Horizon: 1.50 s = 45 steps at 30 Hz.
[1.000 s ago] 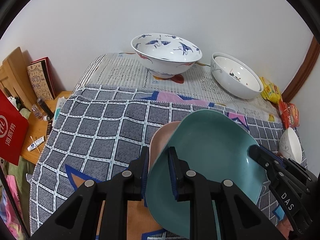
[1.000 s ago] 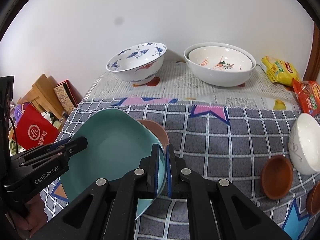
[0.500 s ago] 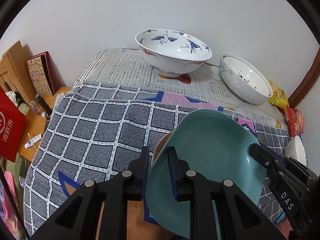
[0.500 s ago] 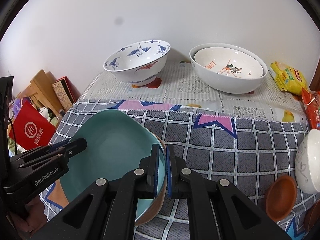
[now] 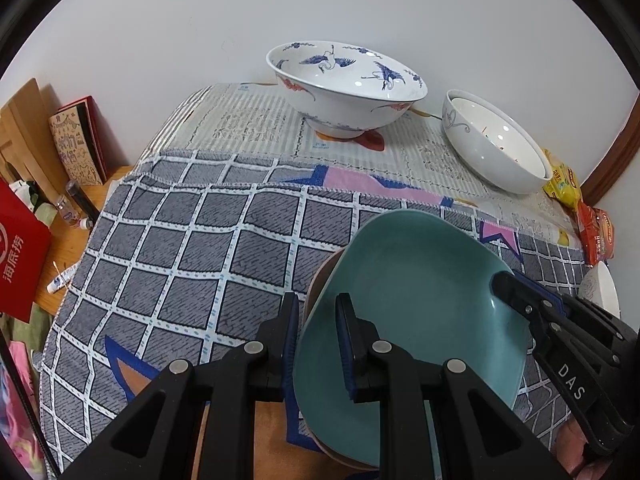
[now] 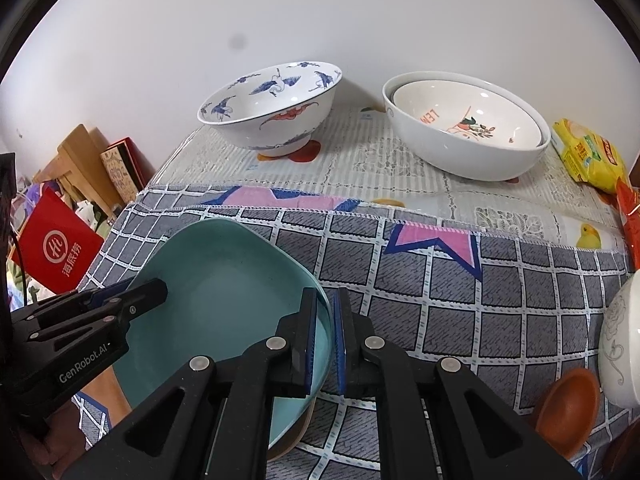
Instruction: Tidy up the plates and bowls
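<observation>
A teal square plate lies over a brown plate on the checked cloth. My left gripper is shut on the teal plate's left rim. My right gripper is shut on its right rim. Each gripper shows in the other's view. A blue-and-white crane bowl stands at the back. White nested bowls stand to its right.
A small white bowl and a small brown dish sit at the right edge. Snack packets lie at the back right. A red bag, books and wooden boards stand off the table's left edge.
Both grippers, with the teal plate held between them, have moved forward toward the back bowls and lowered over the brown plate, which now shows less.
</observation>
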Available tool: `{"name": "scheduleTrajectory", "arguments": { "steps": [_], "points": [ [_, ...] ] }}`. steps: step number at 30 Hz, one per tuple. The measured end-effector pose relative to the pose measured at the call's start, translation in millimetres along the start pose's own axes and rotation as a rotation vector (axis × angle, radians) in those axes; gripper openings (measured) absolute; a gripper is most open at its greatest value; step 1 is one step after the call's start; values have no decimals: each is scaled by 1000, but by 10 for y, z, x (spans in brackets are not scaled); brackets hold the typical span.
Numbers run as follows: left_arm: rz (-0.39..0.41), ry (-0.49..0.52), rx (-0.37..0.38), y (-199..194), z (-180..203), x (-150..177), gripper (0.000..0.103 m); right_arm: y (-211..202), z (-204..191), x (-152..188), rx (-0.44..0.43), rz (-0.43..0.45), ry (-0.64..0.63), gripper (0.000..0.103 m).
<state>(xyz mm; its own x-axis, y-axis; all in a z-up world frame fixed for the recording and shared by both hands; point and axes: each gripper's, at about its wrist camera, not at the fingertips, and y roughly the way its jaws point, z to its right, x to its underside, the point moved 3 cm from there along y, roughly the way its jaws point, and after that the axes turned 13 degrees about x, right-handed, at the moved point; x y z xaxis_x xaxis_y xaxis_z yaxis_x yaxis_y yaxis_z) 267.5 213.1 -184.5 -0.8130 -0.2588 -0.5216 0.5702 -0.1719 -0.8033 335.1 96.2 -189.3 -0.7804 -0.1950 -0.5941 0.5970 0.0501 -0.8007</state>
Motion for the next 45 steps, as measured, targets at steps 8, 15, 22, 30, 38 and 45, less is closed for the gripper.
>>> {"name": "scheduleTrajectory", "arguments": {
  "steps": [8, 15, 22, 30, 38, 45],
  "points": [
    [-20, 1, 6, -23, -3, 86, 18, -59, -7, 9, -8, -1, 11, 19],
    [-30, 15, 6, -88, 24, 184, 18, -218, 54, 128, -27, 5, 34, 24],
    [-51, 51, -2, -149, 95, 325, 23, -303, 43, 274, -44, -14, 32, 24],
    [-43, 59, -6, -317, 172, 371, 25, -503, 99, 404, -46, -3, 29, 24],
    [-2, 112, 5, -571, 507, 398, 33, -912, 522, 481, -2, 57, 80, 26],
    [22, 176, 36, -692, 1005, 473, 33, -1333, 1150, 659, 96, 125, 142, 39]
  ]
}}
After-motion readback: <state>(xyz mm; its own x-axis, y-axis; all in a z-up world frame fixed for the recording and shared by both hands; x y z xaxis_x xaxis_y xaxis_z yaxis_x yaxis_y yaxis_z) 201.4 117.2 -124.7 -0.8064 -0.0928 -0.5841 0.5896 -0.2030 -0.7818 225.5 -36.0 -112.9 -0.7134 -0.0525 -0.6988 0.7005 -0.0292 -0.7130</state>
